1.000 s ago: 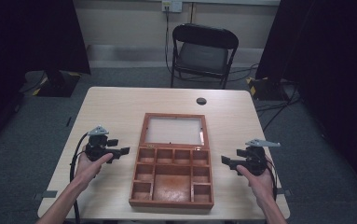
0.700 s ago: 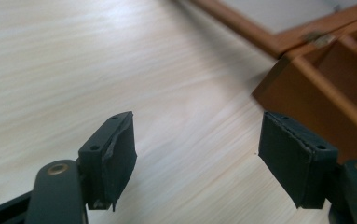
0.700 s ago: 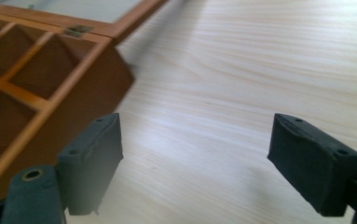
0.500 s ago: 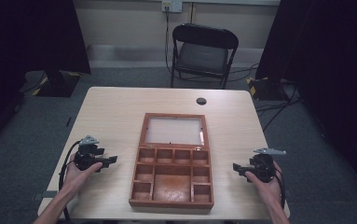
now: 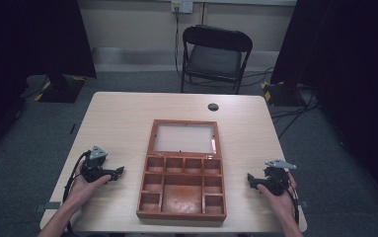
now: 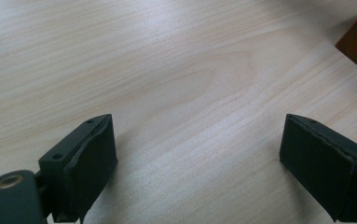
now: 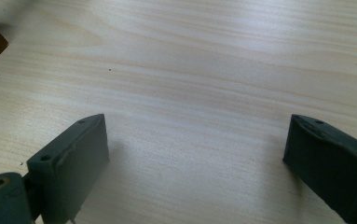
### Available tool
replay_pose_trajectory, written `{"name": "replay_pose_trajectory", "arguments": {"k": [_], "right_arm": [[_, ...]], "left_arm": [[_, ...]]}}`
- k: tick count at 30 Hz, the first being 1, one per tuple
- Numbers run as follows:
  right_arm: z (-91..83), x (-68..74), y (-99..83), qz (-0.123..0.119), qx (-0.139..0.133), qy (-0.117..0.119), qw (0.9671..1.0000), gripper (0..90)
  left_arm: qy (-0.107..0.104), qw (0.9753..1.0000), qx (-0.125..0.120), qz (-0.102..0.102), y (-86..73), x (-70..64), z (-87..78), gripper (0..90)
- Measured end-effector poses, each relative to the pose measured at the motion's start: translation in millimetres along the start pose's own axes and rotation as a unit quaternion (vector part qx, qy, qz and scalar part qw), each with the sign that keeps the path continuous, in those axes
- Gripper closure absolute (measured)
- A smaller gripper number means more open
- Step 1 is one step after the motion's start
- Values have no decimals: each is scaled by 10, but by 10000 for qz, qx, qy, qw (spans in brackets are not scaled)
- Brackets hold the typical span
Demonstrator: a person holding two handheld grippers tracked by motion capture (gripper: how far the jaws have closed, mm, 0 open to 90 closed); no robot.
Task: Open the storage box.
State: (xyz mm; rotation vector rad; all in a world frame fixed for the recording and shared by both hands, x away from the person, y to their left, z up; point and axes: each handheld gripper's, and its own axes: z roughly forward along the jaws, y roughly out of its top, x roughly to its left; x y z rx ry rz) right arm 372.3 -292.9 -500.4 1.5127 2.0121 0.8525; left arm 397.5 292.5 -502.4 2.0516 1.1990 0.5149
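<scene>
Open wooden box (image 5: 182, 177) sits mid-tabletop (image 5: 122, 123), lid flat behind it. Left hand-held gripper (image 5: 118, 172) & right hand-held gripper (image 5: 249, 178), jaws spread wide, empty, have pulled back toward near edge, well apart from box; work looks paused or finished.

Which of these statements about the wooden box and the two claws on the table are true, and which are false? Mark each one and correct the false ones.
1. The wooden box lies open, its lid flat on the table. True.
2. The left claw grips the box's edge. False: it is apart from the box, jaws wide open over bare table.
3. The right claw is open and empty. True.
4. A folding chair stands on the table. False: it stands on the floor beyond it.
</scene>
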Motion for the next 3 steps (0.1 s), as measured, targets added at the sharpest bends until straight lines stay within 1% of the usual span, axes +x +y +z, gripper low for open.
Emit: {"name": "replay_pose_trajectory", "arguments": {"k": [3], "right_arm": [[0, 0, 0, 0, -3, -2, 10000, 55]], "left_arm": [[-4, 10000, -4, -2, 0, 0, 1, 100]]}}
